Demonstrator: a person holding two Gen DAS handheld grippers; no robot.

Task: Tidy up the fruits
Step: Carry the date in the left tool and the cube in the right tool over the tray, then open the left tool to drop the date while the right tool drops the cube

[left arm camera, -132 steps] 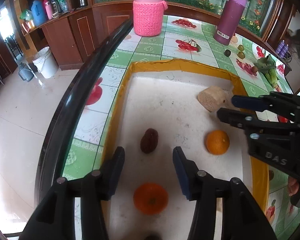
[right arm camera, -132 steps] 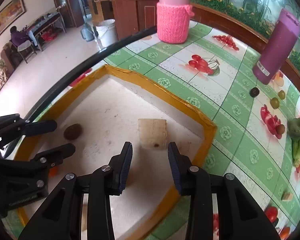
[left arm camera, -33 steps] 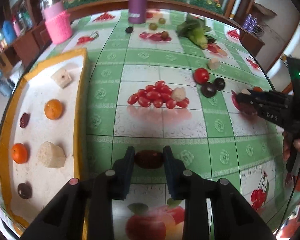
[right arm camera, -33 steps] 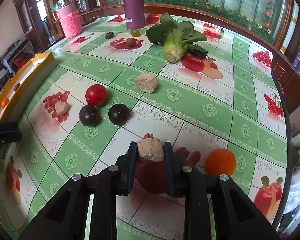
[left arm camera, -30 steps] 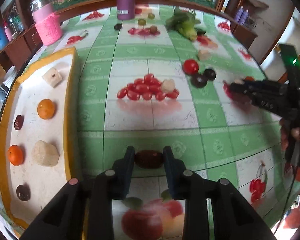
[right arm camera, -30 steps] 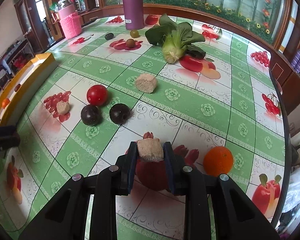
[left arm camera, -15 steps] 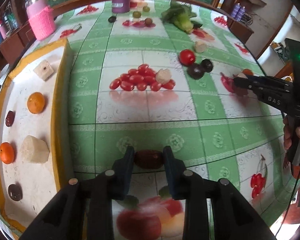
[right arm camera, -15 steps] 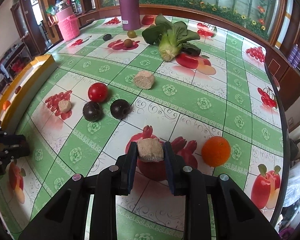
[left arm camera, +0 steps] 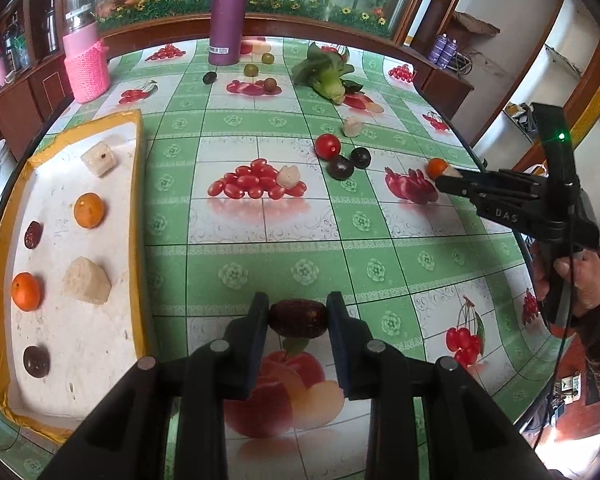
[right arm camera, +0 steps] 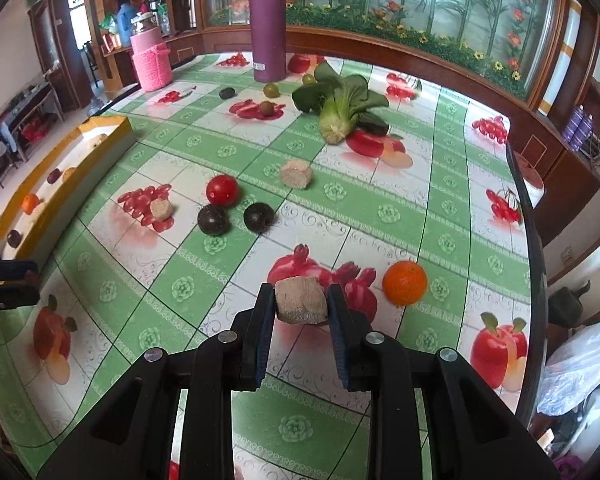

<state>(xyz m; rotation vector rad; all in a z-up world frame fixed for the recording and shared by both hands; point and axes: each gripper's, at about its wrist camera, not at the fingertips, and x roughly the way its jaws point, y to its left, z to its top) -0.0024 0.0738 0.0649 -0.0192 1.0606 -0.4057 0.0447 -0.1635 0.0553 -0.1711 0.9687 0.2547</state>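
Observation:
My left gripper (left arm camera: 298, 318) is shut on a dark red date (left arm camera: 298, 317) and holds it above the tablecloth, right of the yellow-rimmed tray (left arm camera: 138, 216). The tray holds two oranges, two pale chunks, a date and a dark plum. My right gripper (right arm camera: 300, 306) is shut on a beige fruit chunk (right arm camera: 300, 299), held above the cloth near a loose orange (right arm camera: 404, 282). The right gripper also shows at the right of the left wrist view (left arm camera: 446, 179). A red tomato (right arm camera: 221, 189), two dark plums (right arm camera: 213, 219) and two more beige chunks (right arm camera: 296, 174) lie on the table.
A purple flask (right arm camera: 267, 27), a pink knitted bottle (right arm camera: 152, 60), a bok choy (right arm camera: 340, 106) and small olives (right arm camera: 271, 90) stand at the far side. The table edge (right arm camera: 534, 240) runs down the right. The cloth has printed fruit pictures.
Both grippers have risen a little and pulled back with their loads. The left one, 4.4 s ago open over the tray, now holds the date; the right one now holds the chunk.

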